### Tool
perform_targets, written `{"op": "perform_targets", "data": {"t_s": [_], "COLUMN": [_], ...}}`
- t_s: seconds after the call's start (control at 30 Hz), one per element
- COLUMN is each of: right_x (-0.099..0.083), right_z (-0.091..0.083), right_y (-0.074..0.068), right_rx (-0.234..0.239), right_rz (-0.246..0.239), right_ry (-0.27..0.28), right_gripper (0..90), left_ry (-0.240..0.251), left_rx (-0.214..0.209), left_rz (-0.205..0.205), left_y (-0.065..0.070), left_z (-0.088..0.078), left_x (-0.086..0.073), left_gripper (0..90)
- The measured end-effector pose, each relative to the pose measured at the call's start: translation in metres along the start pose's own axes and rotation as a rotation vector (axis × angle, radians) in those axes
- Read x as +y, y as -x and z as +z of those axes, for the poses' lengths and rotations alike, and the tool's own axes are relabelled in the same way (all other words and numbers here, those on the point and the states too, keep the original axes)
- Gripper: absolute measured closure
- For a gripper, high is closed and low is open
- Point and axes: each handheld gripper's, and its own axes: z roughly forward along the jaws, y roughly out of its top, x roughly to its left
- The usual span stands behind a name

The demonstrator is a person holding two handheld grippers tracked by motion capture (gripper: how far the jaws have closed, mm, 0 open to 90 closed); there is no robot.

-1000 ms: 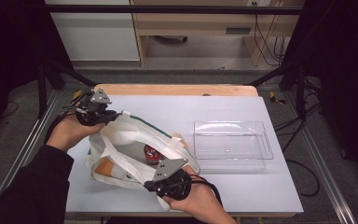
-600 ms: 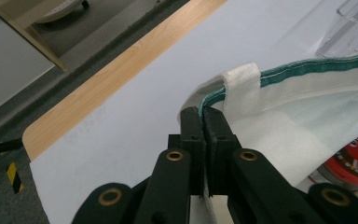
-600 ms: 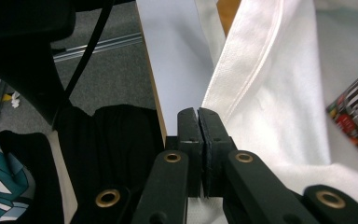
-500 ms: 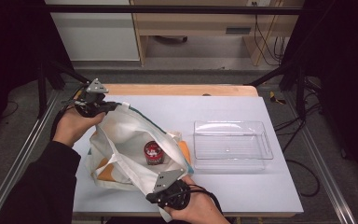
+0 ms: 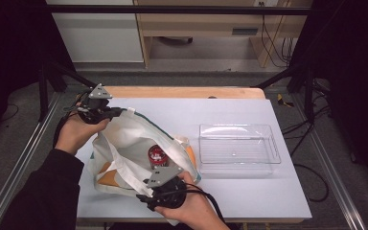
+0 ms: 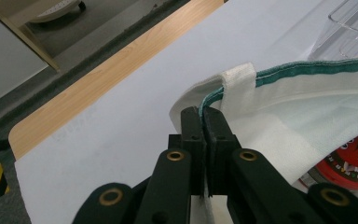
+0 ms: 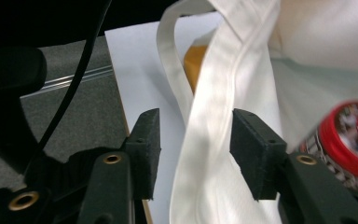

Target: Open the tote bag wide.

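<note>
A white cloth bag [image 5: 134,136] with a green-trimmed rim lies open on the table, and a red-lidded can [image 5: 156,156] sits inside it. At the bag's far left, my left gripper [image 5: 120,113] is shut on the rim [image 6: 307,67], with the cloth pinched between its pads [image 6: 204,114]. The can [image 6: 349,163] shows below that rim. Near the table's front edge, my right gripper [image 5: 143,199] has just been opening. Its jaws stand apart, and the bag's white strap [image 7: 214,93] hangs loose between the pads [image 7: 147,140]. The can [image 7: 349,140] is just to the right.
A clear plastic tray [image 5: 237,148] stands to the right of the bag, and its corner [image 6: 354,18] is also in the left gripper view. The white tabletop [image 5: 196,112] has a wooden far edge [image 5: 182,92]. Metal frame rails run along both sides.
My right gripper has drawn back toward the front edge and its jaws have parted from the strap. The bag's mouth gapes wider, with more of the can showing. The left gripper stays clamped.
</note>
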Motion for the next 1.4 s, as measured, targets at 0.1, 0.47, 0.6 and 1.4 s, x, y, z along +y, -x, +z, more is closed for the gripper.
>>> {"op": "perform_targets", "data": {"t_s": [0.1, 0.47, 0.6, 1.4], "right_x": [0.007, 0.006, 0.009, -0.017], "right_z": [0.013, 0.044, 0.033, 0.063], "right_y": [-0.002, 0.005, 0.008, 0.002], "right_rx": [-0.021, -0.069, -0.063, 0.087], "right_rz": [-0.014, 0.013, 0.012, 0.027], "right_ry": [-0.014, -0.087, -0.051, -0.069], "right_gripper": [49.0, 63.8, 89.0, 89.7], "left_ry": [-0.001, 0.012, 0.031, 0.019], "left_rx": [0.0, -0.01, -0.005, -0.002], "left_rz": [0.0, -0.002, -0.012, -0.059], "left_y": [0.001, -0.001, -0.001, -0.007], "left_z": [-0.001, -0.008, -0.011, 0.047], "left_x": [0.0, 0.0, 0.003, -0.021], "left_gripper": [88.4, 88.4, 88.4, 88.7]}}
